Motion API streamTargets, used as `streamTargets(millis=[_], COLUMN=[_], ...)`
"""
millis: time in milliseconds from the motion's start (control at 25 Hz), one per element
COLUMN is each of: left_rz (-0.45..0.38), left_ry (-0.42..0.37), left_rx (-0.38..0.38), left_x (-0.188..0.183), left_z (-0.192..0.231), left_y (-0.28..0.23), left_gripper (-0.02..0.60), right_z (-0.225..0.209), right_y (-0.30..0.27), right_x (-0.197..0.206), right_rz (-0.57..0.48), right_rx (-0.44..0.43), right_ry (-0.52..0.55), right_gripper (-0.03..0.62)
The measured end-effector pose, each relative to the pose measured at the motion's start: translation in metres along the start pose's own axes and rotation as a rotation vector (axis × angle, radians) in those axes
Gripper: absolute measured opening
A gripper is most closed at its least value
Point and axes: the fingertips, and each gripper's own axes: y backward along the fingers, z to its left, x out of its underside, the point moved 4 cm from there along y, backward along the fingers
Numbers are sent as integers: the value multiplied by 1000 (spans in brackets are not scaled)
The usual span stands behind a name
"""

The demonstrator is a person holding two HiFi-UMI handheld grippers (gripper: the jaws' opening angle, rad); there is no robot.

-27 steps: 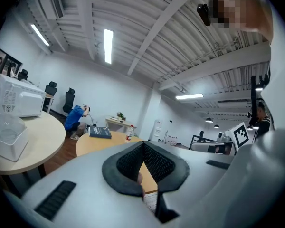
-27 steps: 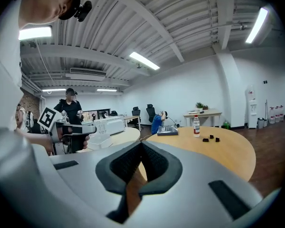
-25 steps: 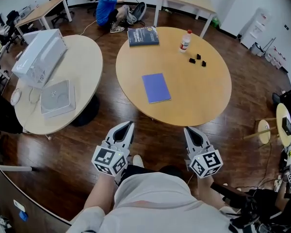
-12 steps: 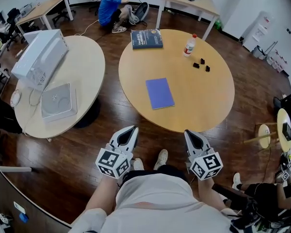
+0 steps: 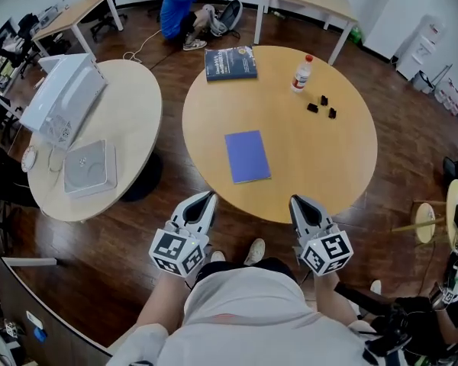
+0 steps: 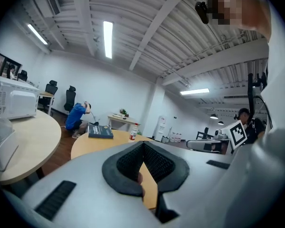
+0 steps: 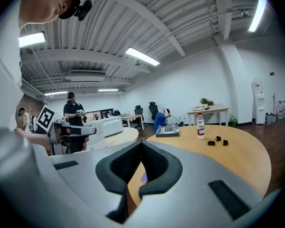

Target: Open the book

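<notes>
The round light-wood table (image 5: 343, 166) carries a thin bright-blue book (image 5: 247, 156), which lies closed and flat on the left half of the table, between the centre and the near edge. A thick dark-blue book (image 5: 230, 62) also lies closed at the far edge, left of the middle. To its right, near the far edge, a clear plastic bottle with a red cap (image 5: 301, 73) stands upright. Three small black blocks (image 5: 322, 107) lie just beside the bottle, toward the centre.

The left gripper (image 5: 208, 197) and the right gripper (image 5: 296, 200) are held side by side at the near edge of the table. Their tips point toward the far edge and both are well apart from the thin book. In the left gripper view the left gripper's (image 6: 143, 144) dark ribbed pads meet at the tip with nothing held between them. The right gripper view shows the right gripper (image 7: 141, 144) closed in the same way and empty.

A second round table (image 5: 130, 113) stands beside the first one's left edge and bears a white boxy machine (image 5: 65, 97) and a flat white square unit (image 5: 88, 168). Beyond the far edge a person in a blue shirt (image 5: 177, 6) crouches on the dark wooden floor (image 5: 99, 258).
</notes>
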Motion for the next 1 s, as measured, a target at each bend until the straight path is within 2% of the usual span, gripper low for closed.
streamTargets(millis=[200,360,520,640,800,1000], left_rz=[40,97,156,204,247,348], left_ry=[-16,-51,-55,-78,-110,-266], left_rx=[-53,-108,-132,-108,-13,41], left_x=[5,22,38,48,62,97], left_z=[-2,0,2,6,6,1], left_y=[-50,-86,-109,-126,-149,-187], left_gripper=[11,11,11,11,11,12], right_z=[-55,-94,-118,-122,-120,-128], right_y=[-17,-28,-38,-43,-42,-34], right_x=[-1,15,33,41,55,72], right_rz=[5,42,82,100,126,172], right_rx=[-28,-46,-39,-29,3,51], right_ry=[-20,-51,-101,-119,-142,-154], right_gripper=[-6,-6,-6,-6,-6,-6])
